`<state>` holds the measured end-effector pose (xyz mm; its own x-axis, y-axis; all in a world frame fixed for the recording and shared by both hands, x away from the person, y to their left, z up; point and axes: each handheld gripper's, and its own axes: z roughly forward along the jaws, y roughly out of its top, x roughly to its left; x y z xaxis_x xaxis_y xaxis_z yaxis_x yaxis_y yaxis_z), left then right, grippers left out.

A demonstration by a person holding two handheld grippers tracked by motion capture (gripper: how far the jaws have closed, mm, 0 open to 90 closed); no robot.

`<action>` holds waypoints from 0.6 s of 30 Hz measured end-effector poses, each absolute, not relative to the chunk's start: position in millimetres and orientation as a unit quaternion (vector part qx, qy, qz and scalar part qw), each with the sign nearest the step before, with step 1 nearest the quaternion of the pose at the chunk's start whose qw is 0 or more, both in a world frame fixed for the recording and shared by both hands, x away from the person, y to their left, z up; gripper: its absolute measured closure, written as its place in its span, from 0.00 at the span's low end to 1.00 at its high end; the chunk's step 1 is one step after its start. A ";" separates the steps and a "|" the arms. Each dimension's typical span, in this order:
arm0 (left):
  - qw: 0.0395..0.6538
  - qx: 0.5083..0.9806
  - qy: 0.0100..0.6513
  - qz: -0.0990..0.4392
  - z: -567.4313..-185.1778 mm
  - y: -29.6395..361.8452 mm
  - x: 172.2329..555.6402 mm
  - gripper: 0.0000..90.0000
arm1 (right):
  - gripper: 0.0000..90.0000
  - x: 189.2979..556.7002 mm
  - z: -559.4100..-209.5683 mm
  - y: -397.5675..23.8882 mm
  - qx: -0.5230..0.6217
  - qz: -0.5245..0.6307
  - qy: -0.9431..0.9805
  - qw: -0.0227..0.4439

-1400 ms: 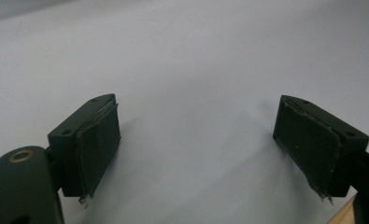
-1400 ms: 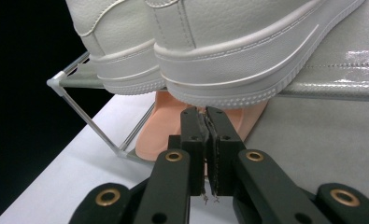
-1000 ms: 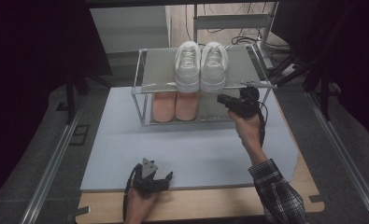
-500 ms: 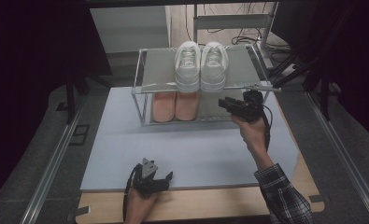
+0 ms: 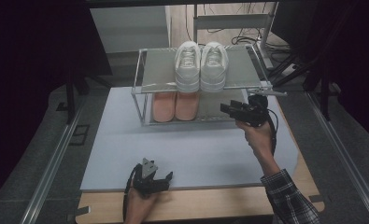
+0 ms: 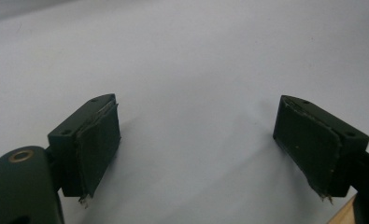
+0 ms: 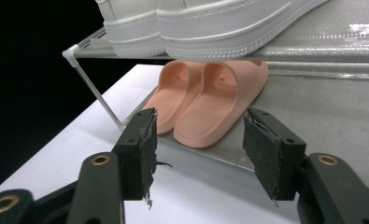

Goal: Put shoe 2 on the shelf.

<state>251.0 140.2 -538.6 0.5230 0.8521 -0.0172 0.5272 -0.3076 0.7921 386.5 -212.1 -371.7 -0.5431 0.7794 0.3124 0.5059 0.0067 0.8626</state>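
Right gripper view: pink slippers (image 7: 210, 100) just beyond right gripper (image 7: 198, 154), jaws opening, empty.

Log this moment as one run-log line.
right gripper: jaws just opening, empty, facing pink slippers on lower shelf | left gripper: open on mat | white sneakers: top shelf

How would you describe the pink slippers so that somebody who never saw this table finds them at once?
Look for the metal rack with two shelves at the far side of the white table. The pink slippers stand side by side on its lower shelf, directly under the white sneakers on the top shelf. They are the only pink, open-backed footwear; the right gripper is close beside them.
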 end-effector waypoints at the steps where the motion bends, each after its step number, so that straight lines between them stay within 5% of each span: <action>1: 0.389 0.781 0.441 0.209 -538.6 140.2 251.0 0.17 | 0.48 385.7 -372.1 -212.8 0.459 0.533 0.699 0.128; 18: 0.389 0.781 0.441 0.209 -538.6 140.2 251.0 0.17 | 0.35 368.6 -379.3 -221.3 0.434 0.514 0.727 0.139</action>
